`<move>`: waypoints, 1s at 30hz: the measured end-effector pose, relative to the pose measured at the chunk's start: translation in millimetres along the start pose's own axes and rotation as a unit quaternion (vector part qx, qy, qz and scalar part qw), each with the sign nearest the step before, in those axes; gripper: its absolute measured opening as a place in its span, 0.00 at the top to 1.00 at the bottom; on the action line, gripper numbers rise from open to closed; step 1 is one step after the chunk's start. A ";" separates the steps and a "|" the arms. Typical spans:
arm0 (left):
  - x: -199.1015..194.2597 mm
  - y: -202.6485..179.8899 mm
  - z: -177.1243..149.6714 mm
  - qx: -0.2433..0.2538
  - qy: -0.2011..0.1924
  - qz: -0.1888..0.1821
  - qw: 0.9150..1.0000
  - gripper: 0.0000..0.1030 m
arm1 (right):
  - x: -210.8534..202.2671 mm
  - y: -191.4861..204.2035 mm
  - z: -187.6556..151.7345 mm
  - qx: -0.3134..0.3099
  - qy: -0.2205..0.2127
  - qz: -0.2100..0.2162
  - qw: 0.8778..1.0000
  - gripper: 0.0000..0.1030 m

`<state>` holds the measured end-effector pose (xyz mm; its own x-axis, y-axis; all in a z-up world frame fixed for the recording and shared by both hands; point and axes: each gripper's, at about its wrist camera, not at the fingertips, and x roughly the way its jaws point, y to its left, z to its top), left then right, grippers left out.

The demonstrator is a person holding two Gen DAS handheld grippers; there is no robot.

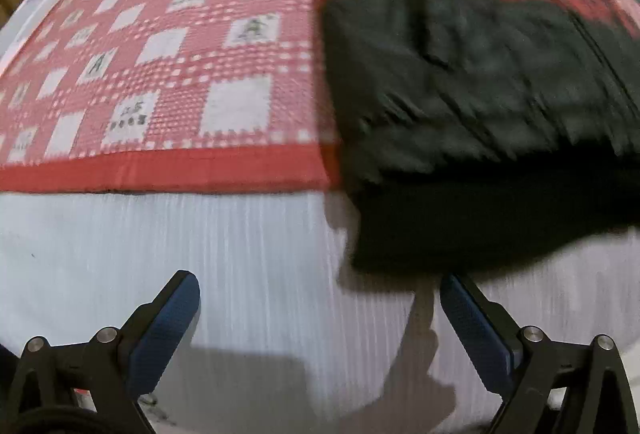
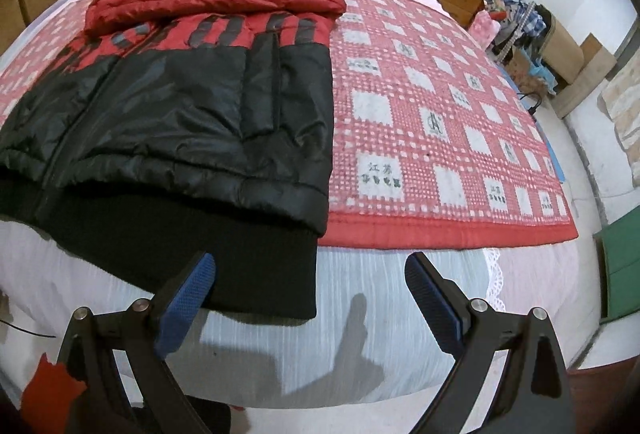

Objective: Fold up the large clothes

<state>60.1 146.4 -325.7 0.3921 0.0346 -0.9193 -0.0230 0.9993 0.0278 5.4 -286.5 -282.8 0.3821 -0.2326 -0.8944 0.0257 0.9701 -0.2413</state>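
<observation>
Both grippers gape wide and empty over the white sheet [image 2: 360, 334]: left gripper [image 1: 320, 298], right gripper [image 2: 310, 274]. One red-and-black puffer jacket [image 2: 180, 105] lies flat on one red checked blanket [image 2: 420, 121], its black hem [image 2: 224, 266] overhanging toward them. Left view is blurred, jacket cut off.

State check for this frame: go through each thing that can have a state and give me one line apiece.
Jacket: lying flat, zipped, sleeves folded in, hem toward the camera.
Red checked blanket: spread flat under the jacket.
Left claw: open, empty.
Right claw: open, empty, at the jacket's hem corner.
</observation>
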 end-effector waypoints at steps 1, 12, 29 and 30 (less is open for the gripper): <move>-5.0 1.8 4.4 -0.012 -0.017 0.009 1.000 0.04 | -0.7 0.0 -1.2 0.002 0.000 -0.003 1.000 0.06; -18.1 -14.7 51.5 -0.037 -0.073 0.000 0.997 0.04 | -2.5 6.7 -6.3 0.015 -0.012 -0.013 1.000 0.06; 2.7 0.7 62.6 -0.086 -0.061 0.004 0.994 0.03 | 0.9 6.1 -49.1 -0.028 0.014 -0.033 0.999 0.06; 3.2 0.4 62.6 -0.085 -0.060 0.006 0.995 0.03 | 4.9 5.6 -48.0 -0.022 0.017 -0.035 0.999 0.06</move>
<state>118.9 147.5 -304.1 0.4977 0.0573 -0.8655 -0.1786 0.9832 -0.0377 -36.9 -285.5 -306.6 0.3489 -0.3021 -0.8871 0.0106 0.9478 -0.3186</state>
